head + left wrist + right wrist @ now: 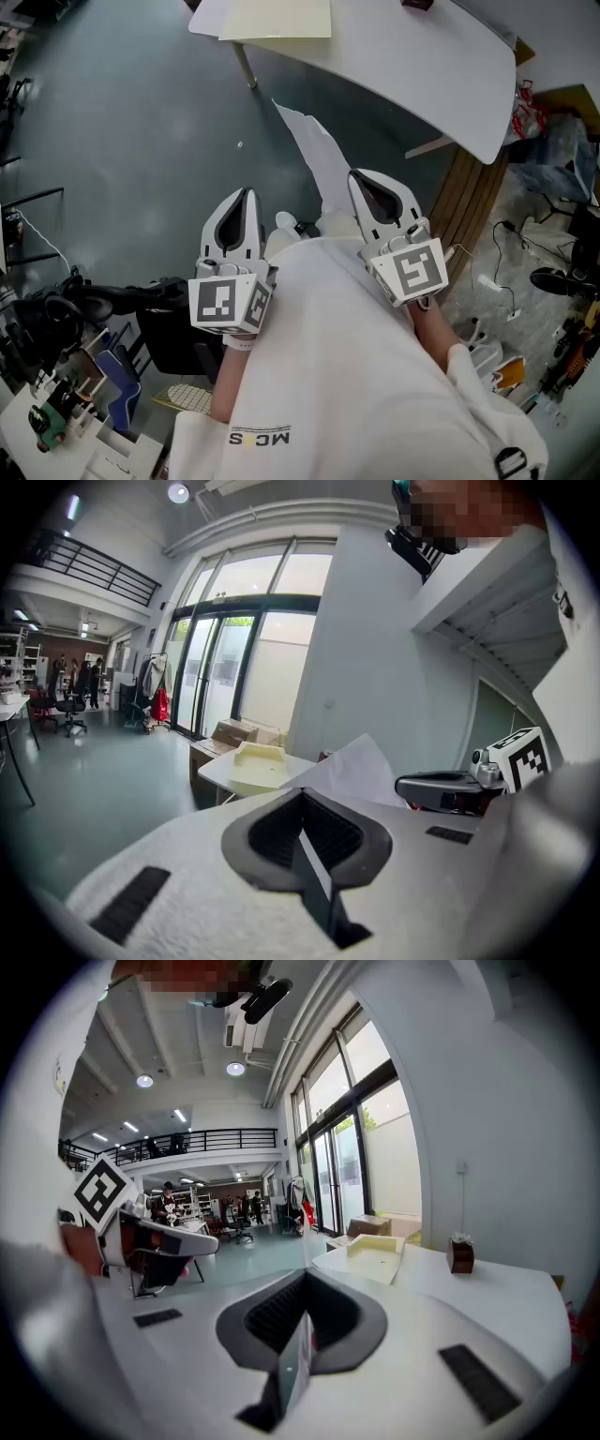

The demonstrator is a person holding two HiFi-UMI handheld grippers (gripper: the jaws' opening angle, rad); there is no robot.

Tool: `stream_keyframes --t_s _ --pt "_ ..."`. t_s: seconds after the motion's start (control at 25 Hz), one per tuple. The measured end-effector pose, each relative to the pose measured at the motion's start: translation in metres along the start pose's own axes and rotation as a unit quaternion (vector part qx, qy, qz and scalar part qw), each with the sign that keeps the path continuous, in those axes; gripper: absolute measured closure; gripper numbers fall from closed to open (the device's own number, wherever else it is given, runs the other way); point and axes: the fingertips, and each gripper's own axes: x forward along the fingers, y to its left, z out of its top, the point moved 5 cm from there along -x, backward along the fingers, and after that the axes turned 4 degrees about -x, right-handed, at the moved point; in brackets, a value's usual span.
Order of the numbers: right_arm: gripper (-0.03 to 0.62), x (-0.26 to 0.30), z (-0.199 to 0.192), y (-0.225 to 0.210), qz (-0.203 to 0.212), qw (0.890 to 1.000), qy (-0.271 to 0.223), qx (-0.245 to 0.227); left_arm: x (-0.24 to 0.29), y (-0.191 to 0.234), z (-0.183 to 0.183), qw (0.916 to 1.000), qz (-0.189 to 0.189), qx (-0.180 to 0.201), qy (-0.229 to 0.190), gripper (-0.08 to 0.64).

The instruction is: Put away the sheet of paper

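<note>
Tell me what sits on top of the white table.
A shallow pale yellow tray and a small dark brown box sit on the white table. Whatever lies beneath the tray is covered.

The sheet of paper [314, 155] is hidden at its lower end behind the right gripper [364, 183]. At 12 o'clock, the frame's top edge crops the table [412, 75] and its cream tray [277, 19].

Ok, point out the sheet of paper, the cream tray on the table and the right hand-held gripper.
sheet of paper [322, 161], head view, middle of the sheet.
cream tray [277, 19], head view, its flat centre.
right hand-held gripper [361, 183], head view, tip where its jaws meet on the sheet.
</note>
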Motion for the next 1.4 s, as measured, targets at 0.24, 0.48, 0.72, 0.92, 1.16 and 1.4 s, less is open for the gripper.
stream_keyframes --t_s 0.24,0.48,0.72,0.92,1.16,1.4 --pt "0.580 -0.004 -0.004 -0.028 -0.007 1.000 -0.004 -0.003 0.014 -0.018 0.002 1.0000 0.002 0.007 -0.002 0.535" --pt "0.580 -0.009 0.010 -0.048 -0.007 0.999 -0.048 -0.018 0.032 -0.034 0.008 0.9998 0.007 0.020 0.002 0.535" --pt "0.580 -0.011 0.004 -0.073 -0.016 0.998 -0.065 -0.014 0.041 -0.045 0.006 0.9991 0.016 0.039 0.004 0.535" --pt "0.580 -0.001 -0.004 -0.099 -0.022 0.999 -0.045 -0.023 0.058 -0.045 0.015 0.9991 0.026 0.034 -0.007 0.535" --pt "0.580 0.044 0.011 -0.130 -0.022 0.998 -0.039 -0.033 0.101 -0.025 0.031 0.9994 0.025 0.020 -0.016 0.535" --pt "0.580 0.121 0.032 -0.152 -0.046 0.997 -0.036 -0.055 0.175 0.030 0.058 0.9998 -0.004 0.009 -0.018 0.535"
